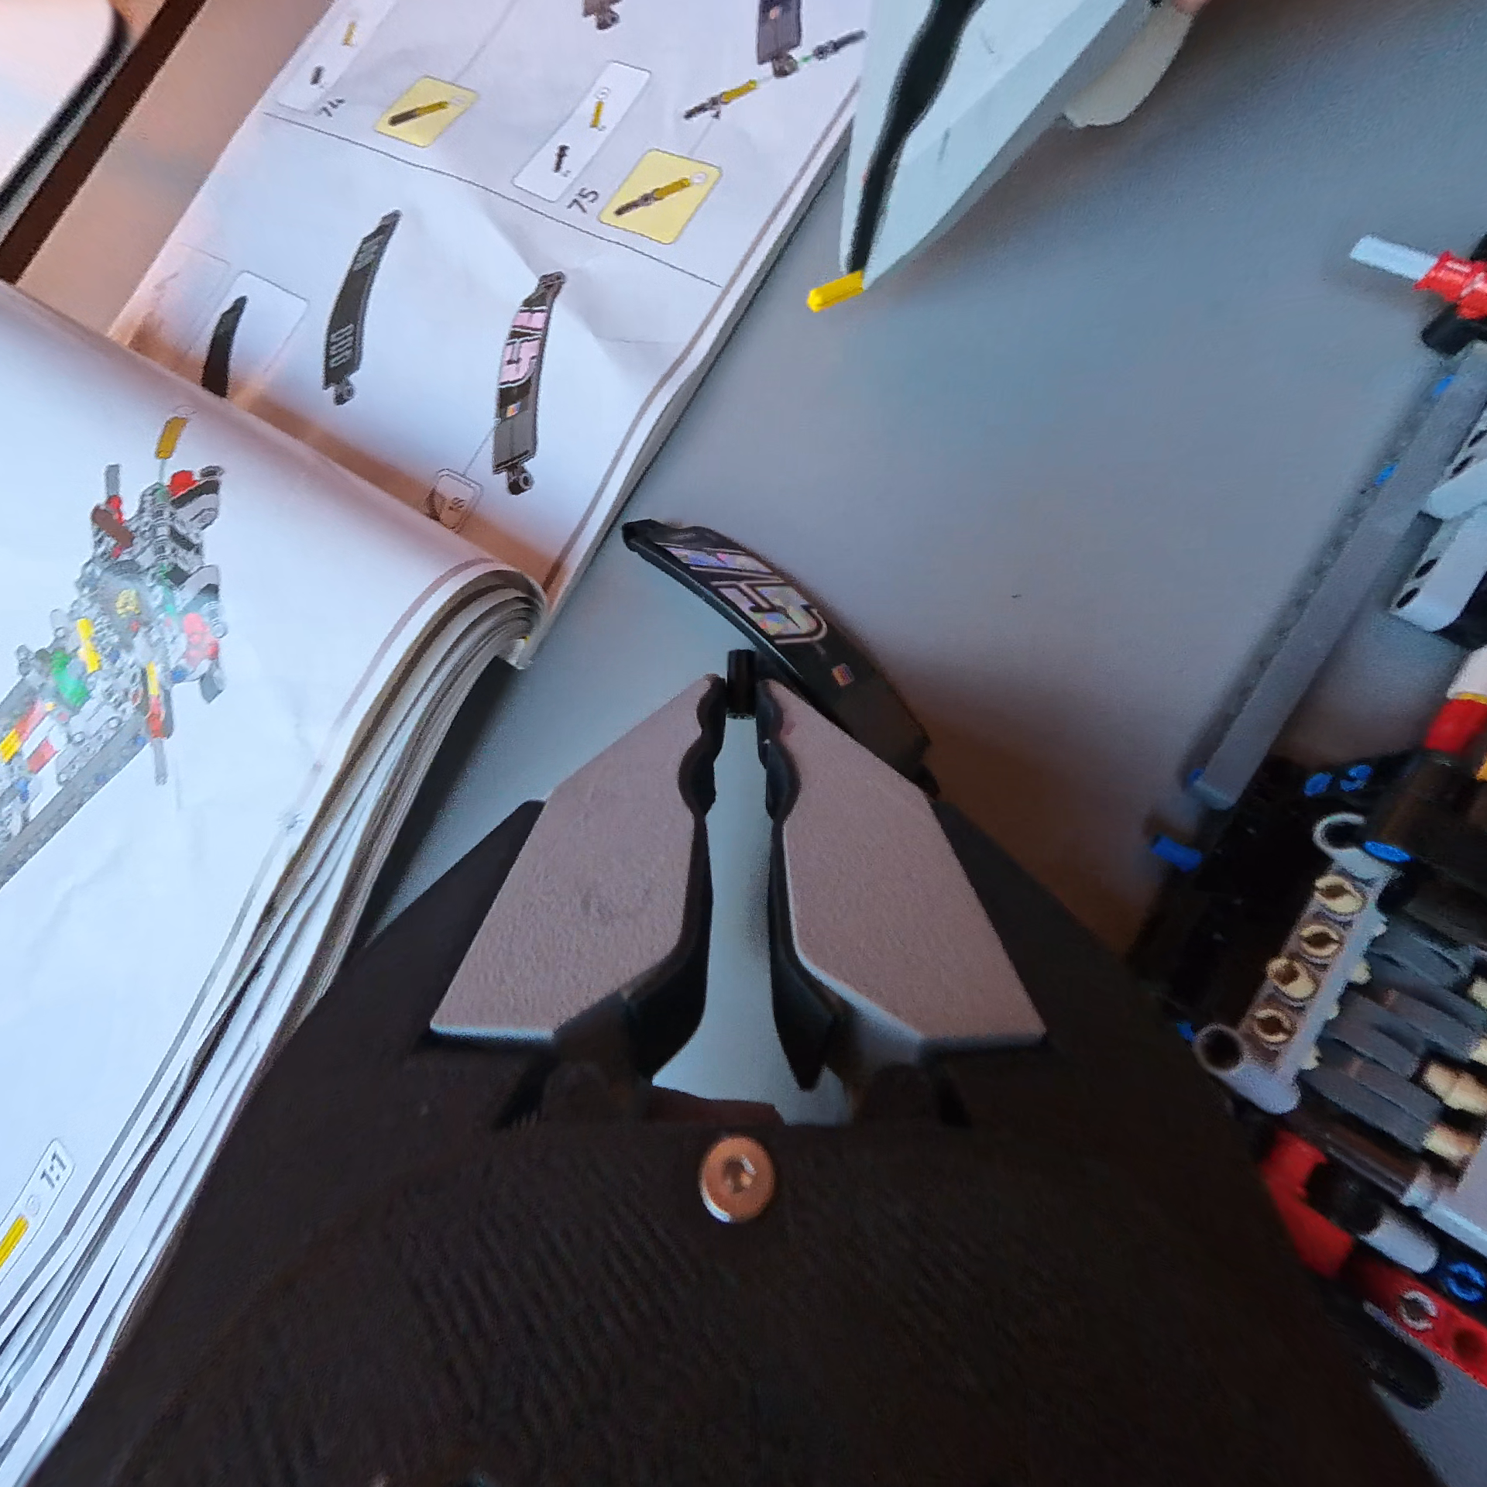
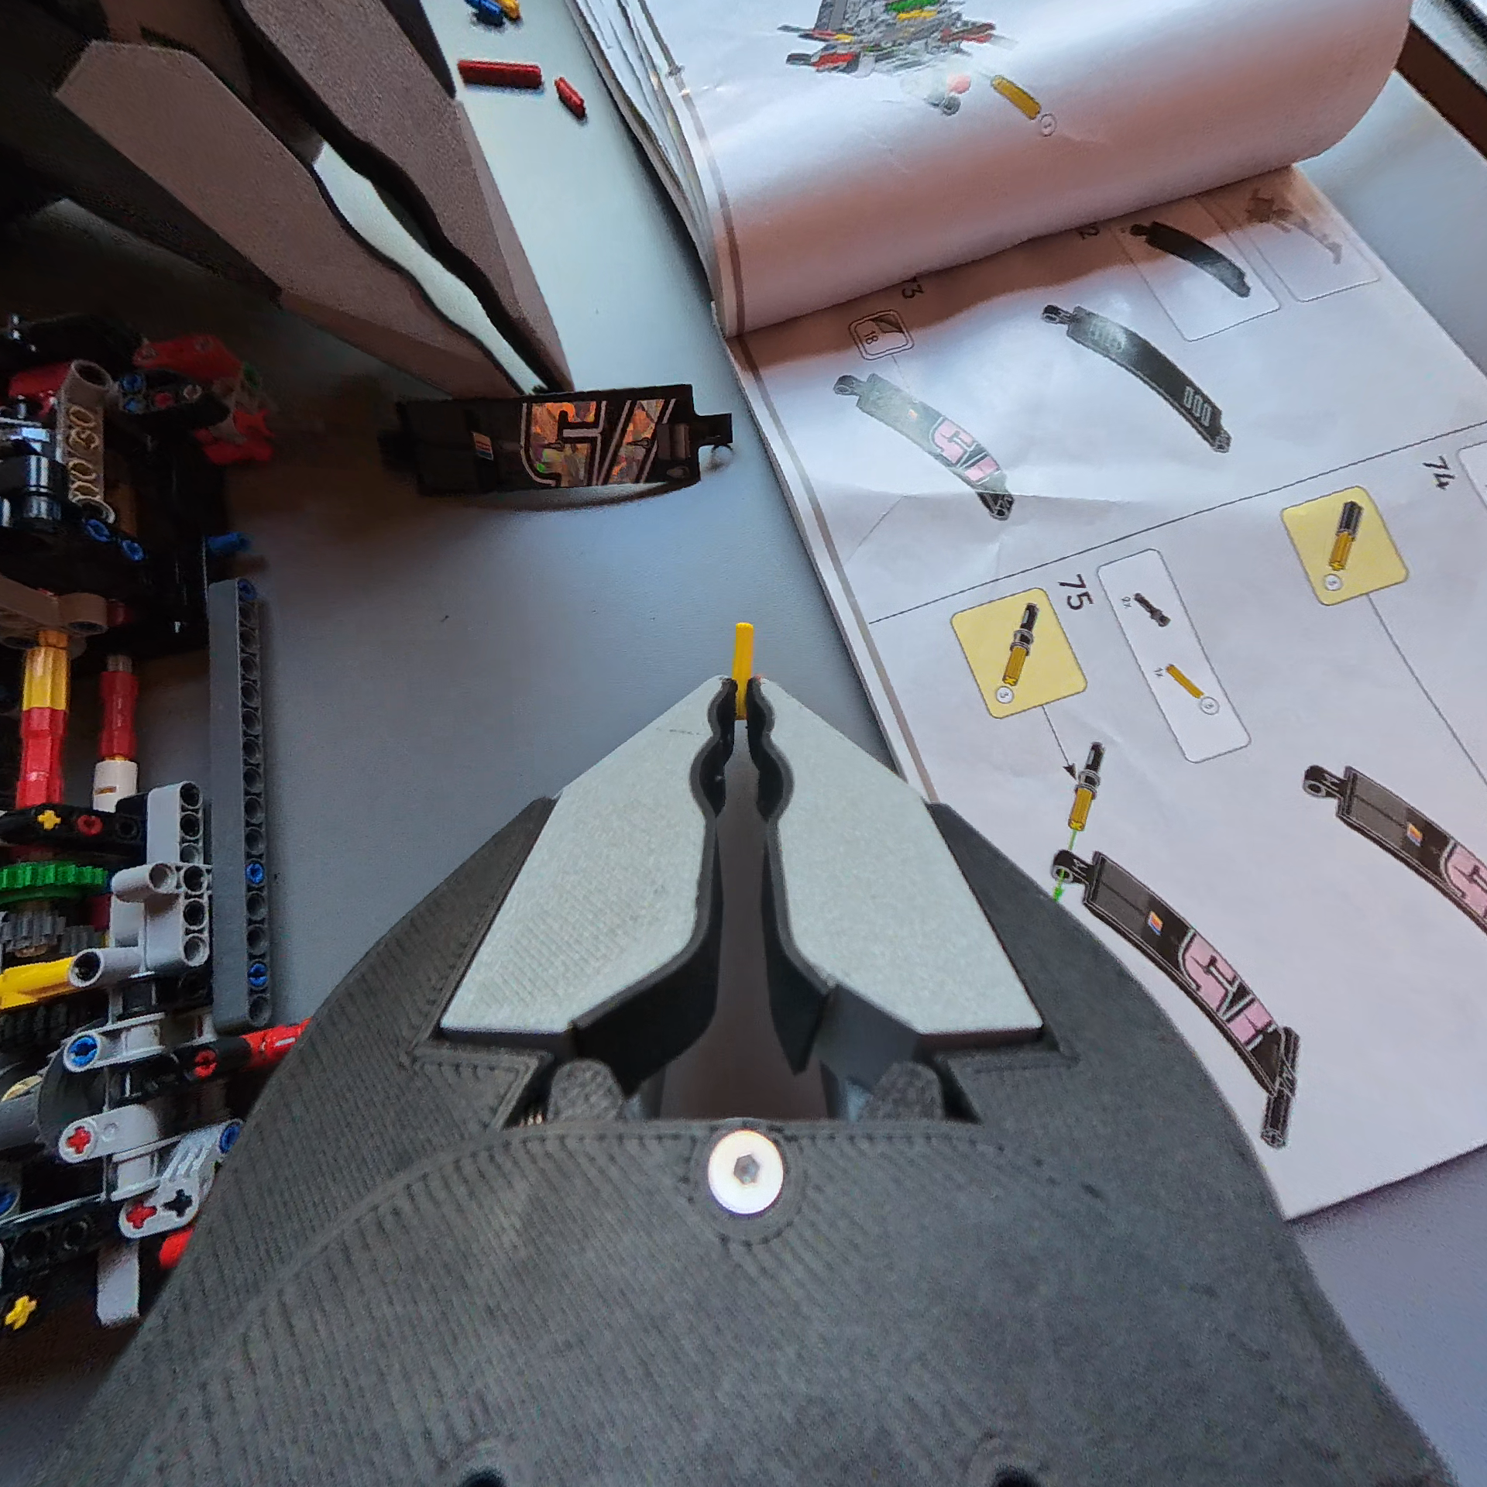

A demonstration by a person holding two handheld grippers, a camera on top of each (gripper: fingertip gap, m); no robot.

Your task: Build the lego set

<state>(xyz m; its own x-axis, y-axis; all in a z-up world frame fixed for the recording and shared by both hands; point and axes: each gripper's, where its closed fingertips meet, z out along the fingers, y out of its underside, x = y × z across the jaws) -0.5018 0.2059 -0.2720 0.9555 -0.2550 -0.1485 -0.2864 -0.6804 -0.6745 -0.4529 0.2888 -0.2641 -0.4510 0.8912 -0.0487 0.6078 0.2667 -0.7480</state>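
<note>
Up close, the left claw (image 1: 740, 692) pinches a small black pin (image 1: 738, 684); the right claw (image 2: 742, 696) pinches a yellow axle (image 2: 743, 656). Beyond, at one o'clock of the left claw, a curved black panel (image 1: 772, 611) lies on the desk (image 1: 1046, 563), partly hidden. Only the right view shows red pins (image 2: 499, 74) far off at eleven o'clock.

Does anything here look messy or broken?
Nothing looks broken. The curved black panel stands on its edge on the grey table instead of lying flat, and two red pieces lie loose near the open booklet.
</note>
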